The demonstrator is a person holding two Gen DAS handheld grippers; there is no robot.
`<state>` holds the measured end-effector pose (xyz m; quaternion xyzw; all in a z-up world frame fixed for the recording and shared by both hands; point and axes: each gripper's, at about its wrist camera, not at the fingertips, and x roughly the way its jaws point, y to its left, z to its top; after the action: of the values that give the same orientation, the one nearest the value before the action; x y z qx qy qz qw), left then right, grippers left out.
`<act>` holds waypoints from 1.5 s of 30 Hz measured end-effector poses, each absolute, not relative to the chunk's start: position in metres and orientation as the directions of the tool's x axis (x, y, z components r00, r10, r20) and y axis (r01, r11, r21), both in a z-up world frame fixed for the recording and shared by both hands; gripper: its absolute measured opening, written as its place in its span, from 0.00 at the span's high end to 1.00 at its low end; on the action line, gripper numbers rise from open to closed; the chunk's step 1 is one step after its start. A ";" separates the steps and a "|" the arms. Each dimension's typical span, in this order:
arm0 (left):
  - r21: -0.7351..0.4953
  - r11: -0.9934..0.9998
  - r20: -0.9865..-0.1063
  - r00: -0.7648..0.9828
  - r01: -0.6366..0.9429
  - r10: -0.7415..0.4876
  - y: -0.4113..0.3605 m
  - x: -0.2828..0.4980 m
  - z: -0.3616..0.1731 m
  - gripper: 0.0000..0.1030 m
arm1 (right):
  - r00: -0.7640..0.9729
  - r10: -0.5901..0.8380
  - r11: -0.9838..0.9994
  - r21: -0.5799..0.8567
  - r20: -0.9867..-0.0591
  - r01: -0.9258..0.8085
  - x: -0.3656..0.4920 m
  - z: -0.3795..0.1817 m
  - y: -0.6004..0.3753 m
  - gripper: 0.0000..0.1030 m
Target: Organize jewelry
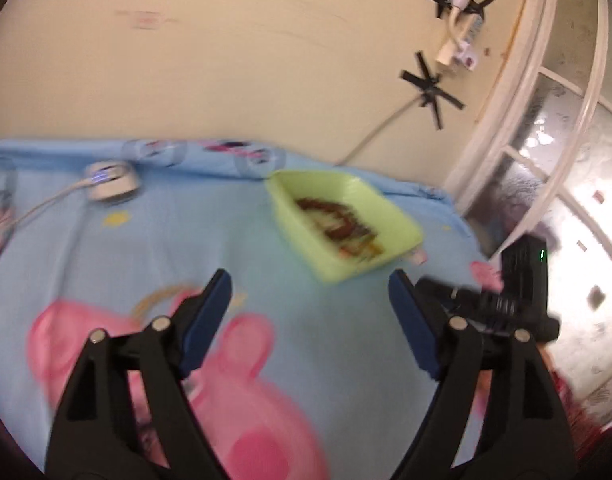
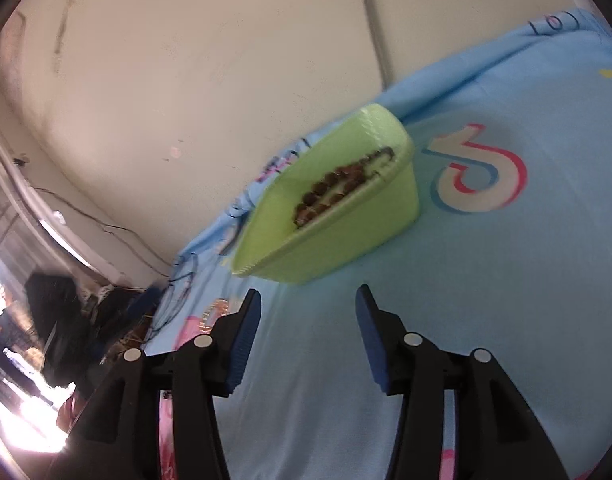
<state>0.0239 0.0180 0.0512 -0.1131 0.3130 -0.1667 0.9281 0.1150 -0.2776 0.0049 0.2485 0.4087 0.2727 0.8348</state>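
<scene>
Both the left gripper point(image 1: 309, 300) and right gripper point(image 2: 307, 312) hang released and empty, and that brown beaded bracelet point(image 2: 337, 188) sitting in the green tray point(image 2: 345, 236) mid-frame looks light, floppy and slippery, so I'd pinch across its strand.

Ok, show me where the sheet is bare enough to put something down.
Bare blue sheet lies between the green tray and the right gripper, and left of the tray toward the white puck. The tray itself already holds a beaded bracelet.
</scene>
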 end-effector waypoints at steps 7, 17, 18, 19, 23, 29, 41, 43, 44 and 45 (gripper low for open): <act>-0.094 0.983 -0.526 0.830 0.160 -0.186 0.032 -0.050 0.033 0.25 | 0.488 0.625 0.781 0.495 -0.609 -0.382 0.060 0.013 -0.209 0.76; -0.003 1.000 -0.408 0.913 0.007 -0.008 0.038 -0.088 0.035 0.07 | 0.538 0.358 0.894 0.114 -0.763 -0.434 0.005 0.007 -0.122 0.53; -0.001 1.000 -0.401 0.916 -0.001 0.000 0.038 -0.090 0.036 0.07 | 0.537 0.352 0.892 0.101 -0.766 -0.440 0.003 0.005 -0.118 0.51; 0.002 1.000 -0.391 0.920 -0.008 0.009 0.038 -0.091 0.037 0.07 | 0.536 0.348 0.891 0.094 -0.769 -0.444 0.002 0.005 -0.118 0.48; 0.018 1.000 -0.381 0.924 0.012 -0.005 0.034 -0.095 0.037 0.06 | 0.522 0.366 0.882 0.109 -0.770 -0.458 0.002 0.001 -0.118 0.40; 0.011 1.000 -0.411 0.912 0.013 -0.007 0.035 -0.090 0.035 0.06 | 0.484 0.407 0.857 0.141 -0.774 -0.495 0.003 0.002 -0.113 0.23; -0.017 1.000 -0.488 0.873 -0.024 0.012 0.042 -0.080 0.026 0.06 | 0.474 0.424 0.847 0.152 -0.772 -0.510 -0.001 0.002 -0.114 0.23; -0.015 1.000 -0.493 0.870 -0.019 0.009 0.041 -0.079 0.025 0.06 | 0.473 0.428 0.846 0.157 -0.770 -0.509 -0.001 0.002 -0.115 0.23; -0.021 1.000 -0.494 0.869 -0.018 0.005 0.043 -0.078 0.025 0.06 | 0.473 0.432 0.845 0.162 -0.768 -0.509 -0.001 0.002 -0.116 0.23; -0.039 0.999 -0.498 0.867 -0.019 -0.004 0.046 -0.078 0.025 0.06 | 0.473 0.434 0.845 0.164 -0.767 -0.508 -0.001 0.002 -0.116 0.23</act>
<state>-0.0783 0.0465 0.0249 -0.0214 0.2580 0.0039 0.9659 -0.0005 -0.1163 0.0023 -0.0431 0.4336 0.2747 0.8571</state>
